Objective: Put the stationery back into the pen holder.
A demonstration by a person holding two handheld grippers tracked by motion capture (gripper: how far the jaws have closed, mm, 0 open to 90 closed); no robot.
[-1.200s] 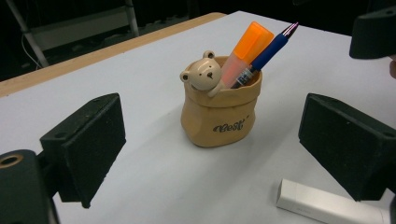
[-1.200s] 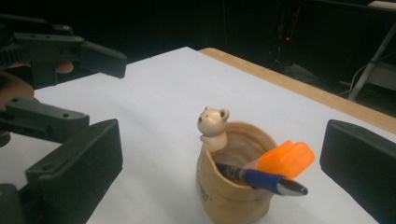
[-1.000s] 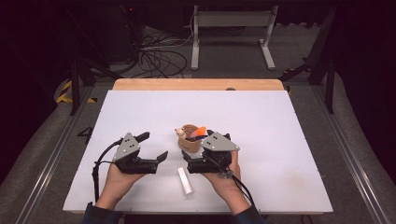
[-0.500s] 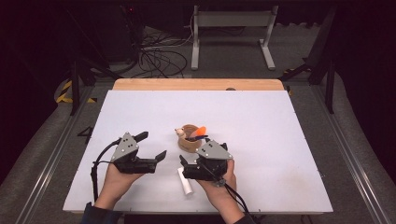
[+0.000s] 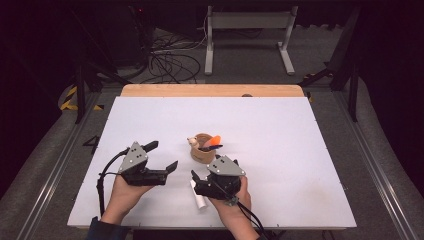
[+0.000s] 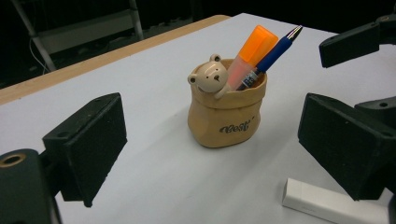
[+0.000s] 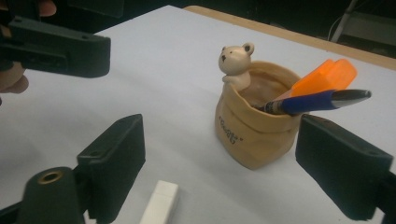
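- Where the white rectangular tabletop (image 5: 300, 150) is seen from above, a bare wooden strip runs along its far edge.
- Just in front of the person, the left gripper (image 5: 165, 156) is held with its jaws wide apart, nothing between them.
- Beside it, the right gripper (image 5: 194, 181) is likewise held with jaws spread and empty.
- A tan sack-shaped ceramic pen pot with a small bear figure (image 6: 228, 116) is stood upright just beyond both grippers.
- An orange highlighter (image 6: 251, 53) and a blue ballpoint pen (image 6: 275, 52) are leaned inside the pot.
- A white oblong eraser-like block (image 5: 199, 196) is laid flat just beside the right gripper.
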